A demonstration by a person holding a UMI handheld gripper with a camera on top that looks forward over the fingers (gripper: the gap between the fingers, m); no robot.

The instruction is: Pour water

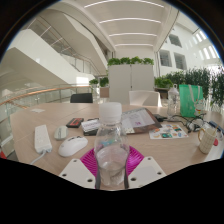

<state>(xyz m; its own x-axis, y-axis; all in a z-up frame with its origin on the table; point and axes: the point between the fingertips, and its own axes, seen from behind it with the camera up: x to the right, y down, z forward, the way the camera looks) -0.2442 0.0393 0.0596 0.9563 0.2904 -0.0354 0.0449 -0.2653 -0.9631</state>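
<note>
**Bottle pinched in the tool at the near edge of the counter**

Between the two fingers, right at the near edge of the counter (pixel 30 118), sits a clear plastic bottle (pixel 110 150) with a white cap, upright, and the tool (pixel 111 171) is pinching it: both magenta pads (pixel 90 160) press against its sides, with no gap showing on either flank. Whether the bottle's base touches the counter cannot be told, as the fingers hide it.

Just left of the fingers lies a white computer mouse (pixel 72 146), and further left a white power strip (pixel 42 138) lies lengthwise along the counter. Beyond the bottle, toward the middle of the counter, papers and a booklet (pixel 138 120) are spread out. Over on the right side there is a clutter of small items, with a second clear bottle (pixel 174 100) standing upright near the far right edge, well apart from the tool. A cup (pixel 205 142) stands near the right edge, closer in. Past the far edge, white cabinets topped with green plants (pixel 131 63) line the background under a bright atrium ceiling.
</note>
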